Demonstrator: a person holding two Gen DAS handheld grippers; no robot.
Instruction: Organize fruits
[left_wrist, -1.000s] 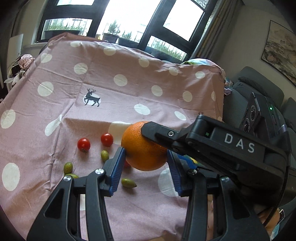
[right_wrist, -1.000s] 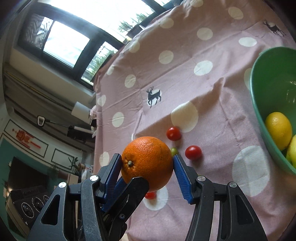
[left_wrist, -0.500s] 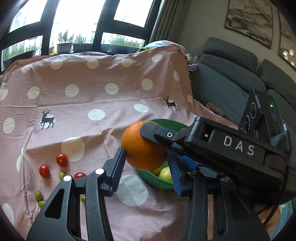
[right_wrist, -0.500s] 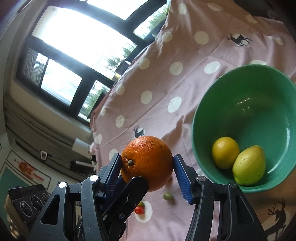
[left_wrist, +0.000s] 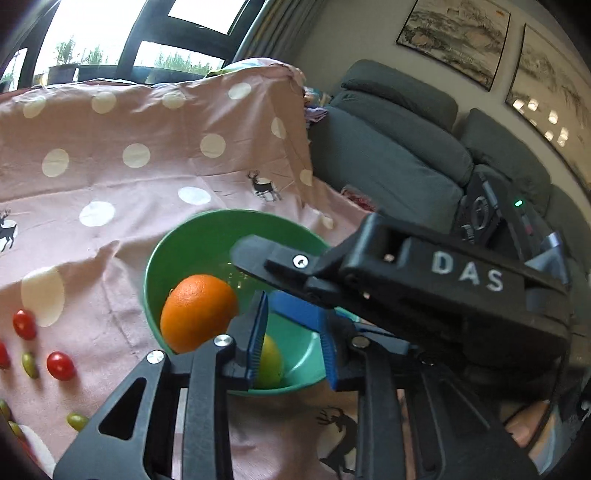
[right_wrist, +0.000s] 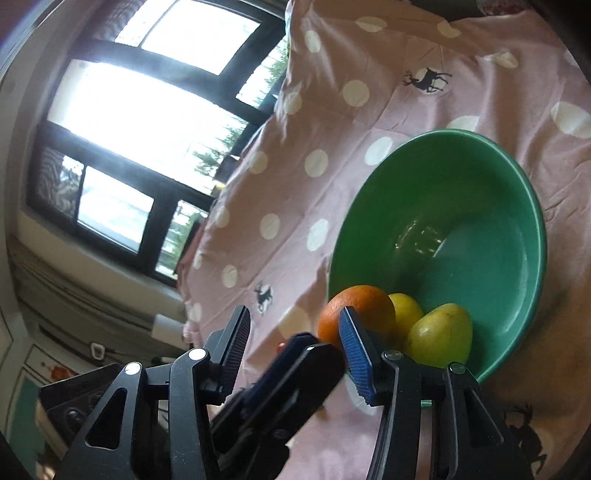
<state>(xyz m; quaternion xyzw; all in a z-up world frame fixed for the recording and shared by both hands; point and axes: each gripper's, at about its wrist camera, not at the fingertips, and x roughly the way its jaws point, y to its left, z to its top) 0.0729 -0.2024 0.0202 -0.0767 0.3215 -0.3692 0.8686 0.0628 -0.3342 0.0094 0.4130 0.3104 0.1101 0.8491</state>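
An orange (left_wrist: 197, 312) lies in the green bowl (left_wrist: 207, 225) at its left rim, free of both grippers; it also shows in the right wrist view (right_wrist: 364, 308). Beside it lie two yellow-green fruits (right_wrist: 441, 334); one shows in the left wrist view (left_wrist: 269, 363). My left gripper (left_wrist: 293, 332) is open and empty over the bowl's near side. My right gripper (right_wrist: 293, 343) is open and empty just left of the bowl (right_wrist: 480, 155); its black body (left_wrist: 424, 280) crosses the left wrist view.
Cherry tomatoes (left_wrist: 59, 365) and small green fruits (left_wrist: 31, 365) lie on the pink polka-dot cloth (left_wrist: 147, 177) left of the bowl. A grey sofa (left_wrist: 399, 147) stands behind the table's right edge. Windows are at the back.
Both grippers carried the orange from above the tomatoes to the bowl and opened. The orange now rests in the bowl.
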